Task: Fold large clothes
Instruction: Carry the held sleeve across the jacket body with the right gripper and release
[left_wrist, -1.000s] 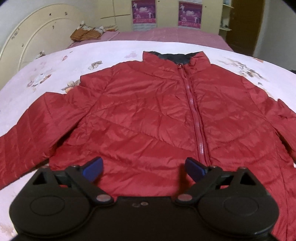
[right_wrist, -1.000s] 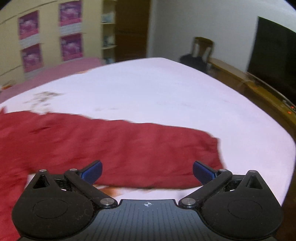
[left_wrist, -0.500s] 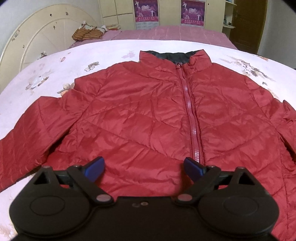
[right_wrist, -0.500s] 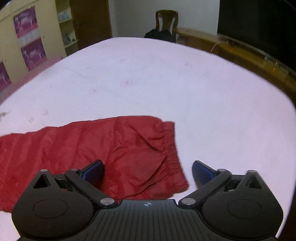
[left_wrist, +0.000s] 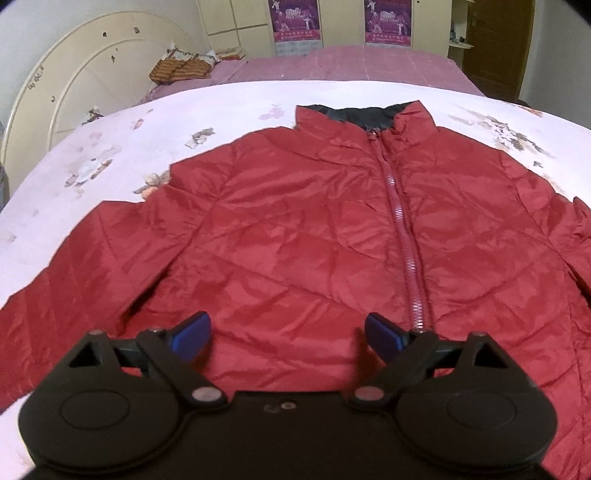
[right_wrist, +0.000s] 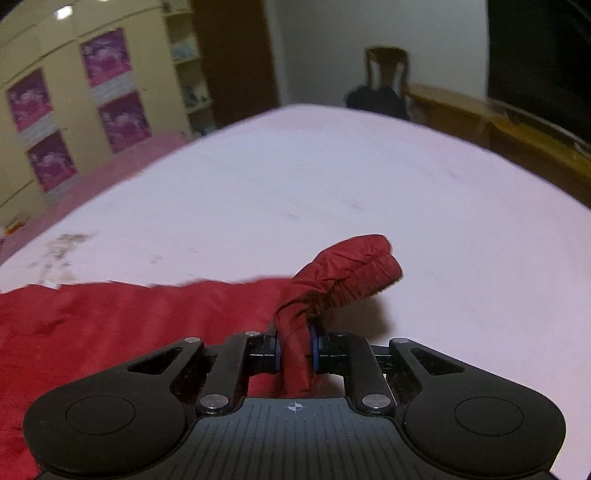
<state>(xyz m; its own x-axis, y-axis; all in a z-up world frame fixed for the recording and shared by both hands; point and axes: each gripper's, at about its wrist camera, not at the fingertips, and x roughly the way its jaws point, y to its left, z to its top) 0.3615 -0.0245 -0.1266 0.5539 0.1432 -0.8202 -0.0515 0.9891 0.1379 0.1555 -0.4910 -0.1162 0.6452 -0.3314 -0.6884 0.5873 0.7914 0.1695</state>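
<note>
A red quilted jacket (left_wrist: 314, 229) lies flat, front up and zipped, on the white floral bed sheet (left_wrist: 110, 155), collar pointing away from me. My left gripper (left_wrist: 286, 328) hovers open over the jacket's lower hem, just left of the zipper (left_wrist: 406, 240), with nothing between its blue pads. In the right wrist view my right gripper (right_wrist: 297, 350) has its jaws closing, pads pressed on the jacket's right sleeve just behind the elastic cuff (right_wrist: 354, 273). The cuff sticks up beyond the fingers, bunched and lifted off the sheet.
A cream headboard (left_wrist: 74, 92) stands at the far left, with a woven bundle (left_wrist: 181, 68) on a pink bed behind. Bare white sheet (right_wrist: 369, 184) stretches beyond the cuff. A wooden chair (right_wrist: 386, 74) and a wooden counter (right_wrist: 517, 136) line the far right.
The right gripper went from wide open over the sleeve end to pinched on the sleeve by the cuff, which now stands up bunched. The left gripper stays open over the hem.
</note>
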